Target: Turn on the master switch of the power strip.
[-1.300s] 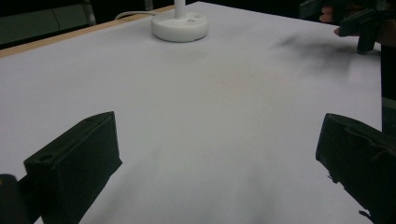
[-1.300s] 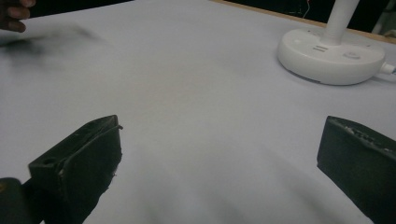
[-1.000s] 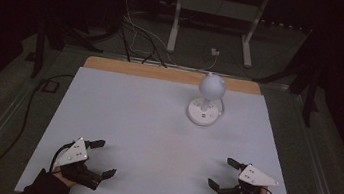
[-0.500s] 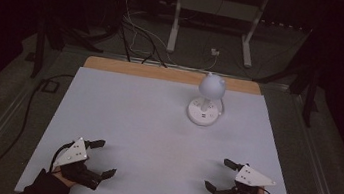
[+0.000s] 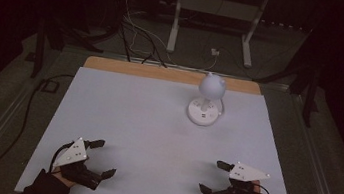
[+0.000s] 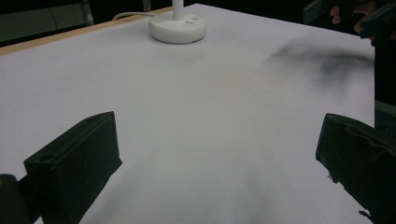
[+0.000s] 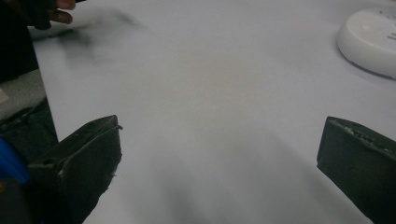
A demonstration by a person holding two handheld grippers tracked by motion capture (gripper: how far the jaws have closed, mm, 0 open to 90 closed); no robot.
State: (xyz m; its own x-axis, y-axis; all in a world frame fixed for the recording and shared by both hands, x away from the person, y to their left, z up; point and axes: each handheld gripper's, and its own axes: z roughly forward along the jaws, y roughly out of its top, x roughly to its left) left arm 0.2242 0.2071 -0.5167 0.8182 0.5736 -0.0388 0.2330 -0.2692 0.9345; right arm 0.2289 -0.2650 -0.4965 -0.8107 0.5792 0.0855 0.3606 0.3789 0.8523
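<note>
Since half a second ago nothing has moved beyond a slight inward creep of the right tool (image 5: 216,179): jaws spread wide, empty, at the worktop's (image 5: 146,124) near right edge. Left tool (image 5: 97,158): jaws likewise apart, empty, near left edge, unmoved. Lamp (image 5: 208,98): white, round base, upright at the far right-centre, well apart from both. Judgement: approach barely begun.

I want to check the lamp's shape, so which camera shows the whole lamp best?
The high view: it shows the lamp whole, with its round head above the round white base, standing far on the table. The left gripper view gives a close look at the base and the foot of the stem. The right gripper view catches part of the base at its edge.
</note>
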